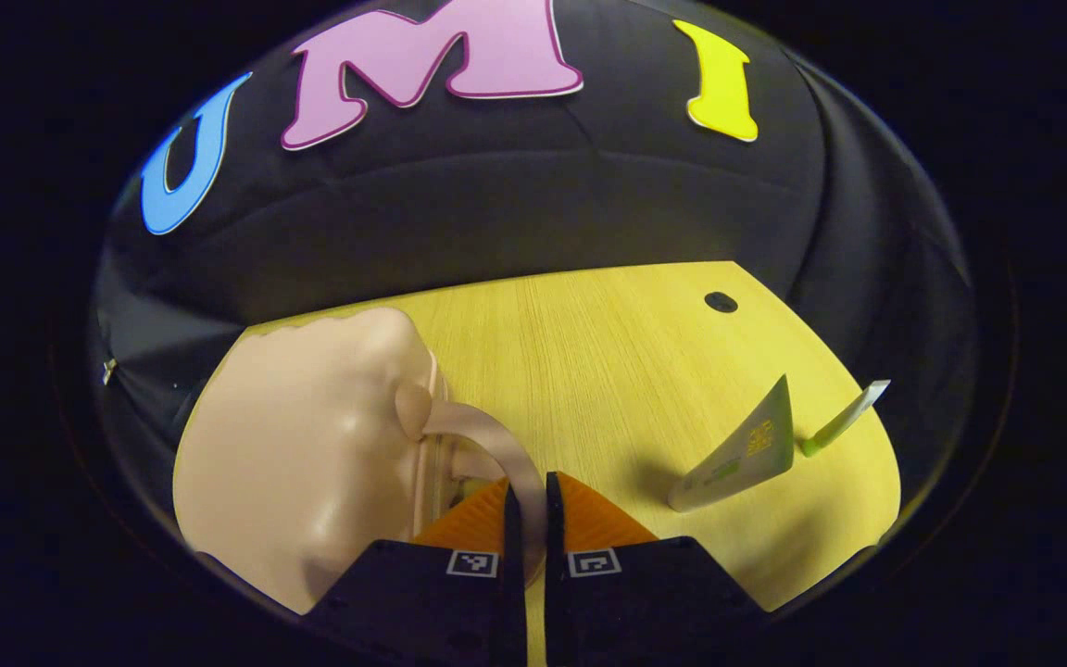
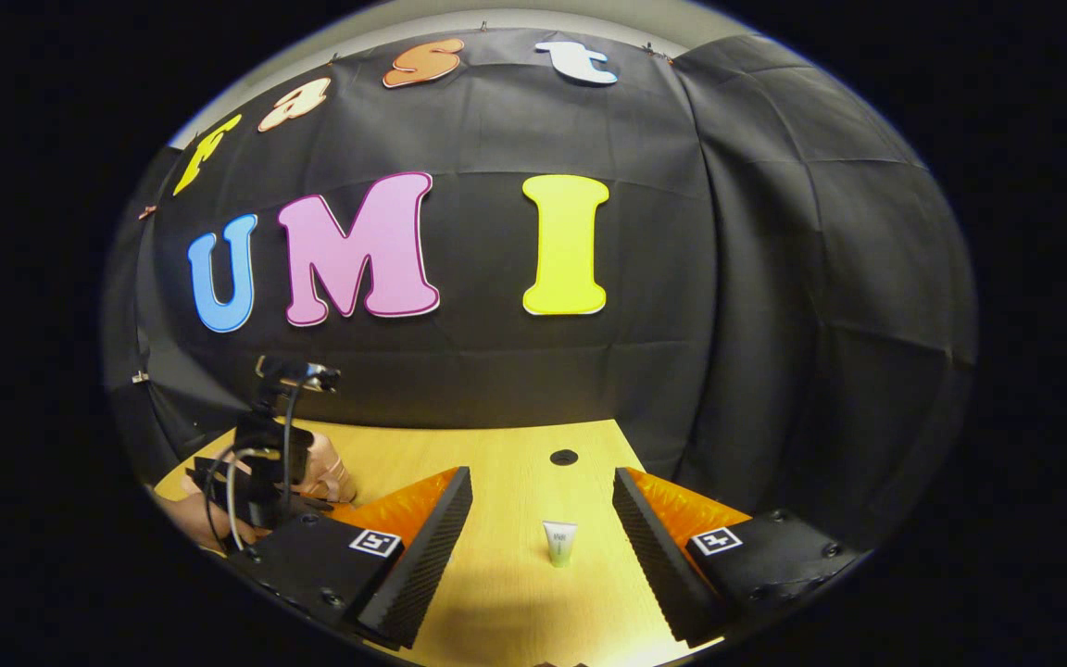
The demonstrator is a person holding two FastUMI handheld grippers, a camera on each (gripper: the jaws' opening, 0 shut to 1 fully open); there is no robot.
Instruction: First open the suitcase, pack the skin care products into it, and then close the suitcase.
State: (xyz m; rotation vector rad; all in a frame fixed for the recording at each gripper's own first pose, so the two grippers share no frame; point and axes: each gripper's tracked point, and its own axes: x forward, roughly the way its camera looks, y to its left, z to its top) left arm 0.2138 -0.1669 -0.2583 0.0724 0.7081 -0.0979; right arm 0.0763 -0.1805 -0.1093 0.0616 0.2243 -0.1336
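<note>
In the left gripper view, the left gripper (image 1: 528, 505) has its fingers pressed together on the curved handle (image 1: 506, 446) of the pale pink suitcase (image 1: 297, 454), which lies on the wooden table (image 1: 589, 361); a boxed skin care product (image 1: 739, 452) and a green-capped tube (image 1: 844, 419) lie well apart from the suitcase. In the right gripper view, the right gripper (image 2: 543, 537) hangs with fingers wide apart above the table, a small tube (image 2: 558, 541) standing between them farther off, while the left gripper's body (image 2: 265, 463) sits at the suitcase.

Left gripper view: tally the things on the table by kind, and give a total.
Suitcase: 1
Tubes: 2
Total: 3
</note>
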